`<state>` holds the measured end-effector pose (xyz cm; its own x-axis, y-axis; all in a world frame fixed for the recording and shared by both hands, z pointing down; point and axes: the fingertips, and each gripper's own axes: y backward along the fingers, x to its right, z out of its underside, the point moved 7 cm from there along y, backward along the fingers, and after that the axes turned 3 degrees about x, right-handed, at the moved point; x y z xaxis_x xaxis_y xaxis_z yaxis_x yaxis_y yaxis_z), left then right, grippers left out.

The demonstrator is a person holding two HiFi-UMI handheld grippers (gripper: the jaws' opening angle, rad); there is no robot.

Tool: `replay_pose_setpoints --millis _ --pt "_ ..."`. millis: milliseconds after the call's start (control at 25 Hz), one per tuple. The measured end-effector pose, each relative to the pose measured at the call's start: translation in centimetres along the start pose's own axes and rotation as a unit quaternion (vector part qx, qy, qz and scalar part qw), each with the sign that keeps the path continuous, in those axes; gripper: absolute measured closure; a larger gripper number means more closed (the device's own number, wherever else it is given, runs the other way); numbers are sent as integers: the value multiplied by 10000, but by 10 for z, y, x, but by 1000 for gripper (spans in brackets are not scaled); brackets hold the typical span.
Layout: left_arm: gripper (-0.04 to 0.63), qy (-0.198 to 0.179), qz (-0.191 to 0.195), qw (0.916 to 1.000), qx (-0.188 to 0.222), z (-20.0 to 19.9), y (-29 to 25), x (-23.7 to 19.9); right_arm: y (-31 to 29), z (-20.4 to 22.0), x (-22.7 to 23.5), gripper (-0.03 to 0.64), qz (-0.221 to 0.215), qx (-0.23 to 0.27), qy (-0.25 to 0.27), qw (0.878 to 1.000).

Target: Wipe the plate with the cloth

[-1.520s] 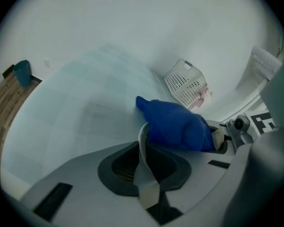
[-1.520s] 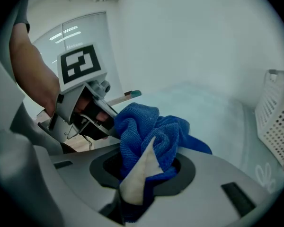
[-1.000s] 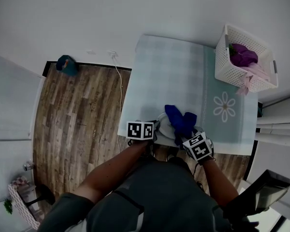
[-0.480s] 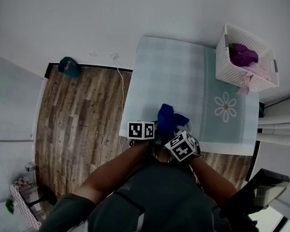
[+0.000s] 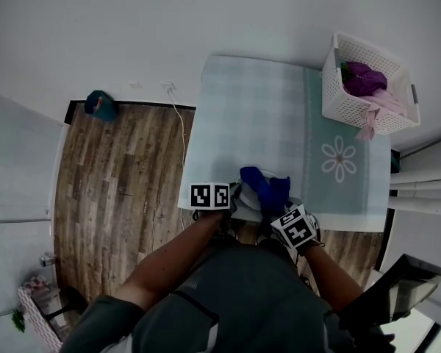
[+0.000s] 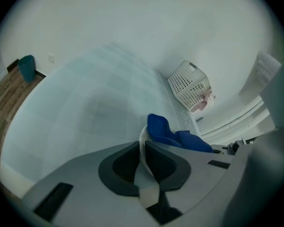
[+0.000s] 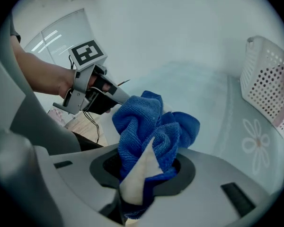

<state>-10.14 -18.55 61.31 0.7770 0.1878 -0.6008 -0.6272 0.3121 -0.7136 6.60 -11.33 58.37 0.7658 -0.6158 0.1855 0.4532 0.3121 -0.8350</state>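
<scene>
A white plate (image 5: pixel 244 197) sits at the table's near edge, and my left gripper (image 5: pixel 231 201) holds its left rim. In the left gripper view the rim of the plate (image 6: pixel 143 148) runs edge-on between the jaws of the left gripper (image 6: pixel 145 161), which are closing on it. The bunched blue cloth (image 5: pixel 267 187) lies over the plate. My right gripper (image 5: pixel 281 210) is shut on its near end. In the right gripper view the cloth (image 7: pixel 149 124) bulges out of the right gripper (image 7: pixel 146 171), with a pale strip among the folds. The left gripper (image 7: pixel 117 94) shows beyond it.
A white lattice basket (image 5: pixel 367 87) with purple and pink cloths stands at the table's far right corner. The table (image 5: pixel 264 116) has a pale blue checked cover with a daisy print (image 5: pixel 339 157). A cable (image 5: pixel 180 123) and a teal object (image 5: pixel 101 104) lie on the wood floor to the left.
The right gripper swung the blue cloth left across the plate, then partway back to the right. The left gripper stayed on the plate's rim.
</scene>
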Motion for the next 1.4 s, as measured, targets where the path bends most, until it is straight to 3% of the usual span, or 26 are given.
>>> replay_pose_setpoints --millis 320,480,600,760,920,1080,1240,1400 --pt "551 -47 -106 9999 2 0 0 2 38 27 33 474 332 -370 -59 9987" --pt "551 -143 -84 9999 16 1 0 2 39 -20 26 474 27 339 -93 9994" --pt "551 -142 -90 9998 42 2 2 2 7 -65 5 474 -342 667 373 9965" --pt "551 -200 -57 9998 0 2 1 2 -50 -86 -10 474 -536 325 1209 9907" --pt "549 -188 -94 9998 47 1 2 1 -56 -80 3 474 -498 70 845 9952" --pt "549 -156 -194 9997 68 4 3 2 -33 -47 19 474 -72 -140 580 9982" --pt "549 -166 -266 9994 141 5 4 2 -8 -21 28 474 134 -79 118 9998" --pt "549 -210 -289 9992 151 4 2 5 11 -12 33 474 235 64 186 9995"
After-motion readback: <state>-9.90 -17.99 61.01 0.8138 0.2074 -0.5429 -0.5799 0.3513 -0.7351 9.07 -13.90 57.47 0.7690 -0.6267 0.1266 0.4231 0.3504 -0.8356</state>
